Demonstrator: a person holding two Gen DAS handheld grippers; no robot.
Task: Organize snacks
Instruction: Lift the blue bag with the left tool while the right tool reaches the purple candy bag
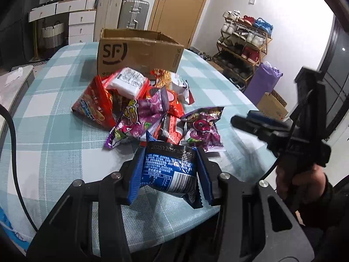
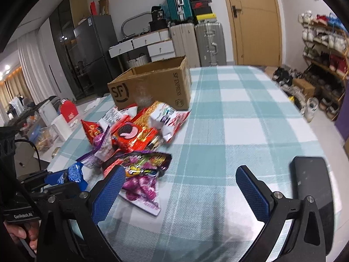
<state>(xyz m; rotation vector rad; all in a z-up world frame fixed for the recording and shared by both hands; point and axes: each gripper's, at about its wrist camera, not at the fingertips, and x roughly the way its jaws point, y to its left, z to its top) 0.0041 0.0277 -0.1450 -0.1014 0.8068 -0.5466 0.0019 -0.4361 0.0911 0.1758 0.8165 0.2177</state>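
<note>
My left gripper (image 1: 169, 170) is shut on a blue snack packet (image 1: 170, 172), held just above the checked tablecloth in front of the snack pile (image 1: 141, 109); the same blue snack packet (image 2: 73, 173) shows at the left of the right wrist view. The pile (image 2: 135, 135) holds several red, purple and white bags. Behind it stands an open cardboard box (image 1: 139, 52), also the cardboard box (image 2: 152, 83) in the right wrist view. My right gripper (image 2: 182, 187) stands open over bare cloth, its left pad beside a purple candy bag (image 2: 141, 179). From the left wrist view, the right gripper (image 1: 257, 124) hangs at the right.
A black phone-like slab (image 2: 312, 181) lies on the table at the right, near the edge. The round table (image 2: 240, 109) has free cloth to the right of the pile. Suitcases (image 2: 209, 41), drawers and a shoe rack (image 1: 246, 41) stand beyond it.
</note>
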